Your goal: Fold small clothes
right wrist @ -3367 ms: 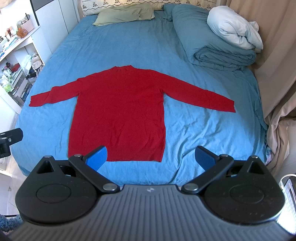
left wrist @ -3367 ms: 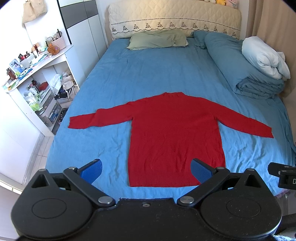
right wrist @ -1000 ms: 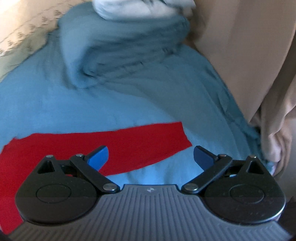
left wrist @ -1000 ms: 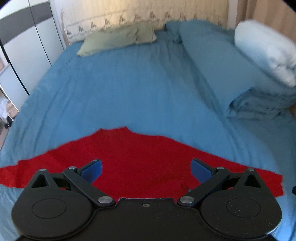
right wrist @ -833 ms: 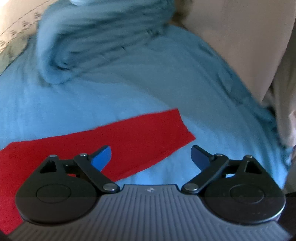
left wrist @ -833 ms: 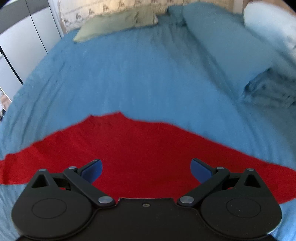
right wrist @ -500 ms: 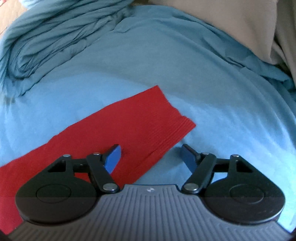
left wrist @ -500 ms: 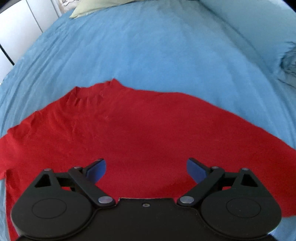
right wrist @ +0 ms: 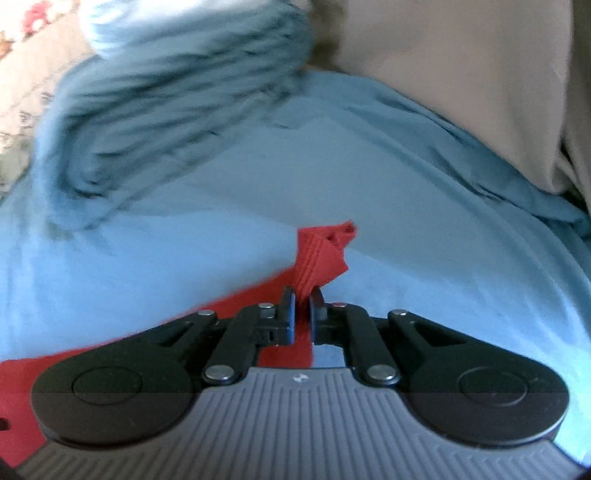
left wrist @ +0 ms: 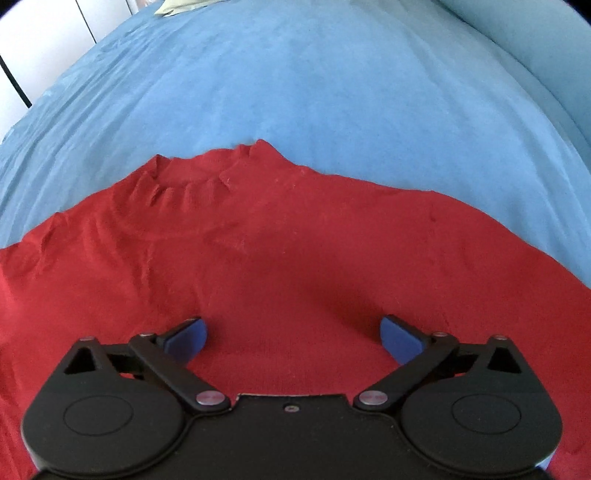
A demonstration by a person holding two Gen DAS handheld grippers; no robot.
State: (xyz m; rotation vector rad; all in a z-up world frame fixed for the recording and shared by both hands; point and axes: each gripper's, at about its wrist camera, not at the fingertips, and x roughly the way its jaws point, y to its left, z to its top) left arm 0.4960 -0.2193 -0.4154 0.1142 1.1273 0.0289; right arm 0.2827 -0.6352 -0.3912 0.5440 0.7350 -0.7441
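A red long-sleeved sweater [left wrist: 258, 258] lies flat on the blue bed sheet [left wrist: 295, 74], its ribbed collar [left wrist: 184, 181] at upper left. My left gripper [left wrist: 293, 334] is open and hovers low over the sweater's chest, to the right of the collar. In the right wrist view my right gripper [right wrist: 303, 304] is shut on the cuff of the sweater's right sleeve [right wrist: 321, 254]. The cuff stands up crumpled between the jaws, and the rest of the sleeve [right wrist: 110, 354] trails away to the lower left.
A folded blue duvet [right wrist: 177, 110] with a white pillow [right wrist: 155, 18] on top lies behind the sleeve. A beige curtain [right wrist: 461, 74] hangs at the right edge of the bed. White wardrobe doors [left wrist: 55, 37] stand at the far left.
My right gripper has closed on the sleeve cuff and raised it off the sheet. My left gripper has come lower and closer over the sweater's chest, staying open.
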